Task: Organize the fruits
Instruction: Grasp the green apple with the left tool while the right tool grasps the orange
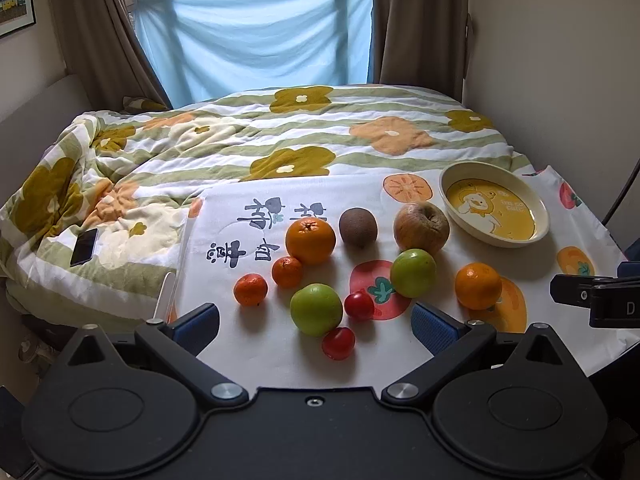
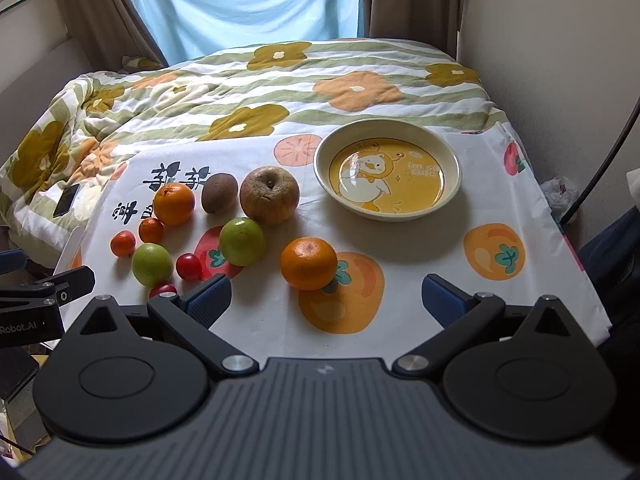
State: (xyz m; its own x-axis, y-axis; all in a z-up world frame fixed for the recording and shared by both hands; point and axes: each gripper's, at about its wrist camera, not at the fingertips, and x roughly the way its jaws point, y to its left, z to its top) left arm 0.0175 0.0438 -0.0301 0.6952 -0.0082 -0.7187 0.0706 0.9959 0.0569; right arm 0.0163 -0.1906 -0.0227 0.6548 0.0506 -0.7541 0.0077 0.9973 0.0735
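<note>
While both sets of fingers stand spread wide and empty, the lone orange [image 2: 308,263] lies just ahead of the right gripper [image 2: 325,297], slightly left of its midline, with the empty bowl [image 2: 452,172] beyond it to the right. Being round, it has no long axis. The left gripper [image 1: 316,322] faces the cluster of 9 other fruits, so the right looks nearer.

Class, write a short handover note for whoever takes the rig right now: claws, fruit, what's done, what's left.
Left claw: open, empty, facing the fruit cluster.
Right claw: open, empty, with the nearest orange just ahead.
Bowl: empty, on the cloth beyond the fruit.
All fruit lies loose on the cloth.
Done: nothing.
Left: all the fruit is still to organize, probably into the bowl.
</note>
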